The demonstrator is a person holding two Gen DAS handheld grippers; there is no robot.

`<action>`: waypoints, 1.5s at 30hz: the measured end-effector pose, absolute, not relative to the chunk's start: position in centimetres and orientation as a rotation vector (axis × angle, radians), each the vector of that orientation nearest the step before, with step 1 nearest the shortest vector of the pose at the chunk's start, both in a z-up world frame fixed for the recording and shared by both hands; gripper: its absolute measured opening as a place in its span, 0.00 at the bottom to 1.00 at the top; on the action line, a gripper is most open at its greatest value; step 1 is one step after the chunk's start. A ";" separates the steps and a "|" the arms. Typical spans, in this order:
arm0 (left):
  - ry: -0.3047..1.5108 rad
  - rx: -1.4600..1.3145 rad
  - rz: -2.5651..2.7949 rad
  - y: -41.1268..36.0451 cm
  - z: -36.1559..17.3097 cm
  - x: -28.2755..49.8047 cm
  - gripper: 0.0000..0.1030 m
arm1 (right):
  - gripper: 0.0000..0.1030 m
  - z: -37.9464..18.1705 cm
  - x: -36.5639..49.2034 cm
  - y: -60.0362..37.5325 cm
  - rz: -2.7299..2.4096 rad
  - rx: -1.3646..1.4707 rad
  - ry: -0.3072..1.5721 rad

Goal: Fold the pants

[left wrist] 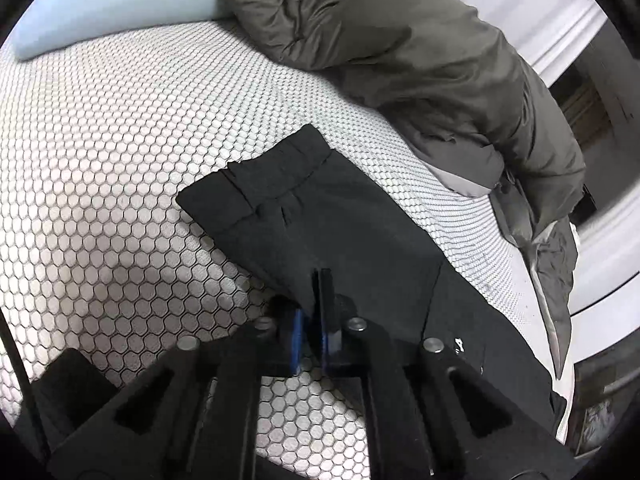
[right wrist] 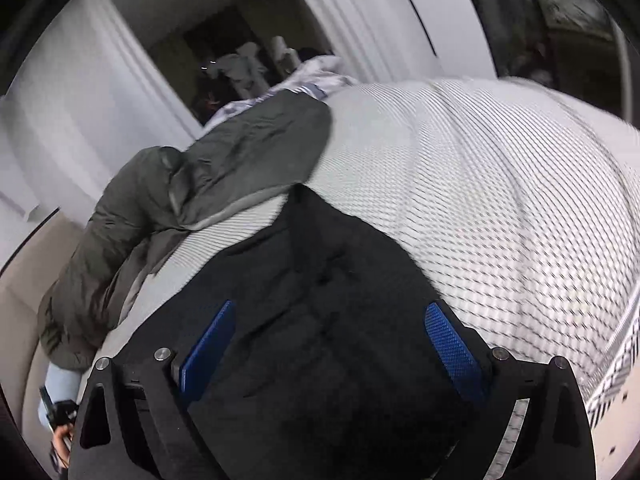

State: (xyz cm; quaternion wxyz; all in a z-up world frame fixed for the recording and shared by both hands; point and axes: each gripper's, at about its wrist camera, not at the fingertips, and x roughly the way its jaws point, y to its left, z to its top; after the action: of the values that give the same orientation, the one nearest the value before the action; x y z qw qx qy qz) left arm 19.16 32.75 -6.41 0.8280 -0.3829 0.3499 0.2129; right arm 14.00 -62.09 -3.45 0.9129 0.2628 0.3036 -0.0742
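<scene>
Black pants (left wrist: 320, 208) lie flat and partly folded on the white honeycomb-patterned bed cover (left wrist: 120, 140), waistband toward the far left. My left gripper (left wrist: 320, 280) is shut, its fingers pinched together on the pants' near edge. In the right wrist view the pants (right wrist: 320, 280) spread as a dark, wrinkled mass under my right gripper (right wrist: 331, 306). That gripper stands wide open, its blue pads (right wrist: 452, 344) on either side above the cloth and nothing pressed between them. The view is blurred.
An olive-grey jacket (left wrist: 420, 52) is heaped along the far side of the bed, close beside the pants. A pale blue pillow (left wrist: 100, 0) lies at the back left. White wall panelling (right wrist: 80, 100) and a dark opening (right wrist: 224, 48) lie beyond the bed.
</scene>
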 end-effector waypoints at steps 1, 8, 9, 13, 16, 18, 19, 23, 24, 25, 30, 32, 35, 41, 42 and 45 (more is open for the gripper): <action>0.767 -0.812 0.458 32.6 -6.5 19.4 0.05 | 0.94 -3.6 13.8 -62.6 -0.157 0.553 0.631; 0.654 -0.602 0.383 26.6 -1.3 15.9 0.85 | 0.94 -4.6 11.7 -64.7 -0.191 0.591 0.685; 0.643 -0.563 0.378 25.4 -0.7 15.2 0.87 | 0.94 -5.0 11.4 -65.0 -0.194 0.610 0.700; 0.614 -0.427 0.292 19.4 0.5 12.5 0.99 | 0.92 -7.1 10.4 -65.8 -0.226 0.656 0.771; 0.634 -0.368 0.203 14.8 -0.4 12.1 0.99 | 0.45 -8.1 10.6 -65.5 -0.195 0.643 0.804; 0.666 -0.346 0.178 13.0 -1.5 12.3 0.99 | 0.21 -8.2 10.6 -65.3 -0.164 0.652 0.808; 0.684 -0.333 0.174 11.7 -1.9 11.3 0.99 | 0.18 -7.5 10.2 -64.8 -0.144 0.640 0.784; 0.723 -0.258 0.185 9.4 -2.8 11.2 0.99 | 0.17 -4.4 7.8 -63.4 -0.127 0.506 0.690; 0.727 -0.250 0.191 9.3 -2.9 11.2 0.99 | 0.18 -5.6 7.9 -64.1 -0.166 0.520 0.732; 0.735 -0.249 0.195 9.2 -3.1 11.3 0.99 | 0.20 -7.8 8.6 -65.1 -0.218 0.547 0.818; 0.747 -0.291 0.205 10.8 -3.9 11.3 0.99 | 0.54 -7.1 7.6 -65.8 -0.250 0.606 0.765; 0.732 -0.285 0.180 10.9 -3.7 11.1 0.99 | 0.68 -4.9 6.4 -65.0 -0.268 0.546 0.652; 0.709 -0.236 0.088 8.8 -3.1 10.6 0.99 | 0.68 -3.4 6.3 -63.2 -0.200 0.504 0.604; 0.776 -0.018 -0.059 2.1 -4.0 12.3 0.96 | 0.68 -4.0 9.7 -55.9 -0.031 0.322 0.711; 0.793 0.008 -0.071 1.5 -4.3 12.8 0.93 | 0.68 -4.1 10.1 -55.0 -0.017 0.302 0.722; 0.889 0.050 -0.132 0.7 -5.4 14.5 0.68 | 0.68 -4.8 10.7 -53.2 0.001 0.267 0.742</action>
State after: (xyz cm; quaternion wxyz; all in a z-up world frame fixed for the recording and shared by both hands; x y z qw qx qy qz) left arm 14.47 0.67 -5.45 0.9005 0.0240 0.4294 -0.0640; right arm 10.74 -53.23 -4.77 0.9233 0.1302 0.3613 0.0006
